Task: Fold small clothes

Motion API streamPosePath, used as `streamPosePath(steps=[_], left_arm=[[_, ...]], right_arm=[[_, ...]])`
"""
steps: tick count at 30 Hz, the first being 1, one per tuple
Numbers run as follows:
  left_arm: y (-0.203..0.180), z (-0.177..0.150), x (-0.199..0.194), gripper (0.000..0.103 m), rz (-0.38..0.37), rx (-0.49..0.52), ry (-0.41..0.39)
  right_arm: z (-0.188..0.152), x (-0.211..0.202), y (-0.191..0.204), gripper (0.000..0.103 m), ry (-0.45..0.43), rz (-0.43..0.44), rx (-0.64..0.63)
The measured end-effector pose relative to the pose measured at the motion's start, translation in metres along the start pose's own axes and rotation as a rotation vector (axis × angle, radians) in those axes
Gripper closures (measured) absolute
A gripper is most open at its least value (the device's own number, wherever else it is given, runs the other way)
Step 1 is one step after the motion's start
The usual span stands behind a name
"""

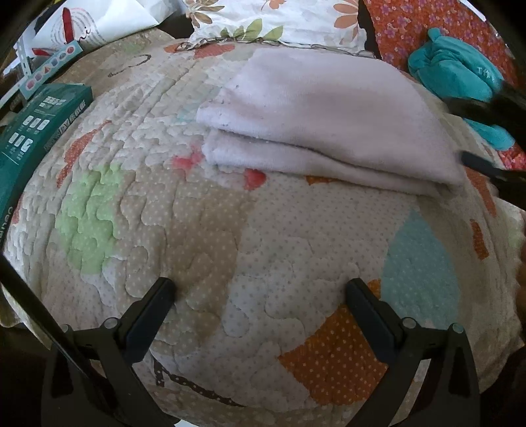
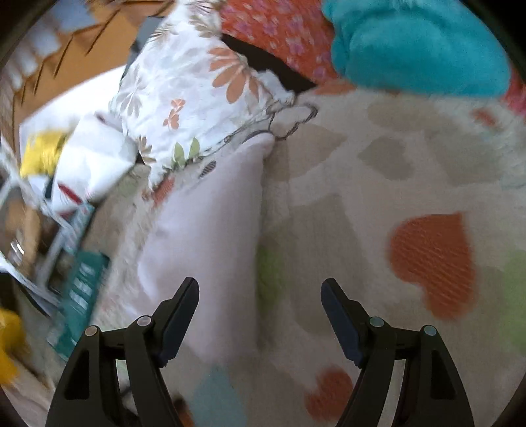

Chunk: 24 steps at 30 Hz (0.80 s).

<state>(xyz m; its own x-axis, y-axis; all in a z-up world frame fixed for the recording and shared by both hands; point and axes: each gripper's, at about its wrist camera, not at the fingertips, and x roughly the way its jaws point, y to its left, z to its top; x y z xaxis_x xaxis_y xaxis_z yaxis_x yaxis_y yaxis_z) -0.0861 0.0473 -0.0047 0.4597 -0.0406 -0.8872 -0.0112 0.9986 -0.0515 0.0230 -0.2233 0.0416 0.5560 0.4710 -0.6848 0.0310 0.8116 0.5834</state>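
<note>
A folded pale pink cloth (image 1: 328,121) lies on the patchwork quilt (image 1: 230,246), in two layers with the fold edges facing me. My left gripper (image 1: 259,289) is open and empty, hovering over bare quilt in front of the cloth. My right gripper (image 2: 259,289) is open and empty above the quilt (image 2: 361,197); the cloth (image 2: 210,230) lies under and ahead of its left finger. The right gripper also shows as dark blurred fingers (image 1: 486,167) at the cloth's right end in the left wrist view.
A teal garment (image 1: 460,72) lies bunched at the back right, also in the right wrist view (image 2: 417,42). A floral pillow (image 1: 279,19) and an orange flowered fabric (image 1: 411,26) sit behind the cloth. A green box (image 1: 36,131) and papers (image 1: 82,26) lie at the left.
</note>
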Motion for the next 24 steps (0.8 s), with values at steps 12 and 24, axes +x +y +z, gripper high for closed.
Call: streamPosePath(steps=[12, 24], left_arm=[[0.001, 0.024, -0.049, 0.0, -0.082, -0.057, -0.179], [-0.012, 0.023, -0.048, 0.0, -0.07, -0.012, -0.206]], right_arm=[[0.003, 0.005, -0.001, 0.076, 0.048, 0.079, -0.001], [-0.034, -0.052, -0.008, 0.041, 0.01, -0.172, -0.128]])
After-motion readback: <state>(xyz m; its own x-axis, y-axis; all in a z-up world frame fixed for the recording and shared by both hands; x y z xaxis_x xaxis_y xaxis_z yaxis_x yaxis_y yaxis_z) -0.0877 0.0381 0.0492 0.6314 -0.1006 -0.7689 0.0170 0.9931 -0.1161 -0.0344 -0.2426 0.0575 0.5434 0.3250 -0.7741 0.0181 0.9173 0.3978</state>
